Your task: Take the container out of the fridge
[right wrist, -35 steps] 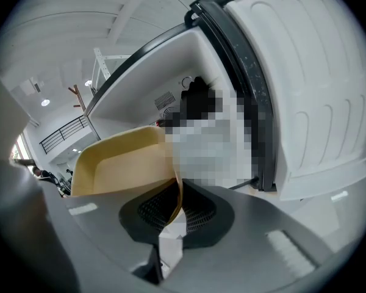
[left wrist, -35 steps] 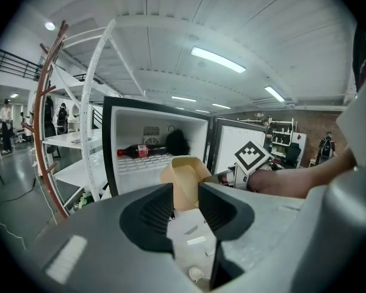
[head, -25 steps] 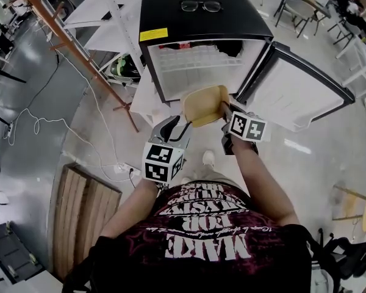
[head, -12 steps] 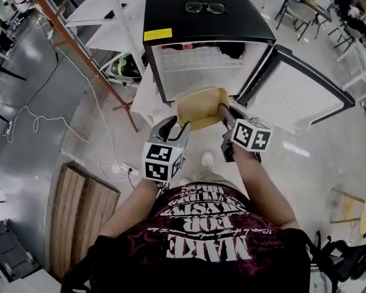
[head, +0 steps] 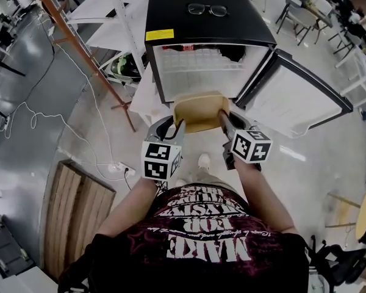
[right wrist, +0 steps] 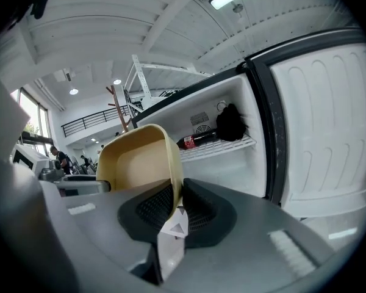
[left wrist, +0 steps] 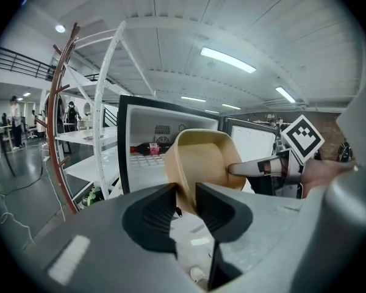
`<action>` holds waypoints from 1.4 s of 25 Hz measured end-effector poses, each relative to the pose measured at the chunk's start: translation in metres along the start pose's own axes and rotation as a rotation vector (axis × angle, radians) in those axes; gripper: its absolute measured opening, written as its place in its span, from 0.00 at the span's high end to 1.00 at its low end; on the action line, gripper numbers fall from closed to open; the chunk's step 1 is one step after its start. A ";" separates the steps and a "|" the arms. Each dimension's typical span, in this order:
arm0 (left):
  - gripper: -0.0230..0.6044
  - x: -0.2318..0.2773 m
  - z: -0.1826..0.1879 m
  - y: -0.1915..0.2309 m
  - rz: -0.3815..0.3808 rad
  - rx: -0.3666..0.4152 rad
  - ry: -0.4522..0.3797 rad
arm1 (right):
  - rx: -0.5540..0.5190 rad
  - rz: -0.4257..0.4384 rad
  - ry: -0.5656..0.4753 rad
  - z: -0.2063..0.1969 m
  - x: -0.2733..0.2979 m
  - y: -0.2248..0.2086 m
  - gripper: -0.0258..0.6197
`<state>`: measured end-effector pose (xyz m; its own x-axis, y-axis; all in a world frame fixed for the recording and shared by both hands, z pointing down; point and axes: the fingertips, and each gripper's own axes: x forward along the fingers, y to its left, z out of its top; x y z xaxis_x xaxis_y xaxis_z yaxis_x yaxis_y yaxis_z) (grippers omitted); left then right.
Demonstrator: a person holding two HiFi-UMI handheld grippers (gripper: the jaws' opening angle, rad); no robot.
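Observation:
A tan, empty plastic container (head: 200, 110) hangs in the air just in front of the small black fridge (head: 207, 23), whose door (head: 296, 93) stands open to the right. My left gripper (head: 178, 126) is shut on the container's left rim (left wrist: 178, 182). My right gripper (head: 223, 118) is shut on its right rim (right wrist: 175, 185). In the left gripper view the right gripper's finger (left wrist: 256, 167) reaches the container (left wrist: 204, 160). In the right gripper view the container (right wrist: 137, 163) tilts up toward the open fridge (right wrist: 226, 145).
Glasses (head: 207, 8) lie on the fridge top. A cola bottle (right wrist: 198, 140) and a dark object (right wrist: 230, 122) rest on the wire shelf inside. White shelving (head: 104, 17) and a brown slanted post (head: 79, 60) stand left of the fridge. A wooden pallet (head: 73, 215) lies on the floor.
Both grippers have drawn the container back from the fridge opening toward the person and slightly left. It now sits level between them.

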<state>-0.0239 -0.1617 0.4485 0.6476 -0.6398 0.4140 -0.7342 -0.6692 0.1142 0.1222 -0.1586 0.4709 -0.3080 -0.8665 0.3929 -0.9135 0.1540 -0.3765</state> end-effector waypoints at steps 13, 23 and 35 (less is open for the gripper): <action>0.86 -0.012 0.026 0.002 0.068 0.064 -0.093 | -0.193 0.000 -0.066 0.022 -0.019 0.018 0.85; 0.88 -0.020 0.052 0.002 0.082 0.098 -0.170 | -0.282 -0.001 -0.156 0.050 -0.036 0.031 0.84; 0.88 -0.031 0.085 -0.001 0.073 0.169 -0.296 | -0.370 -0.008 -0.239 0.082 -0.051 0.043 0.84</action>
<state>-0.0254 -0.1734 0.3588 0.6440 -0.7534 0.1331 -0.7526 -0.6551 -0.0669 0.1202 -0.1463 0.3655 -0.2704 -0.9470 0.1733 -0.9626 0.2692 -0.0309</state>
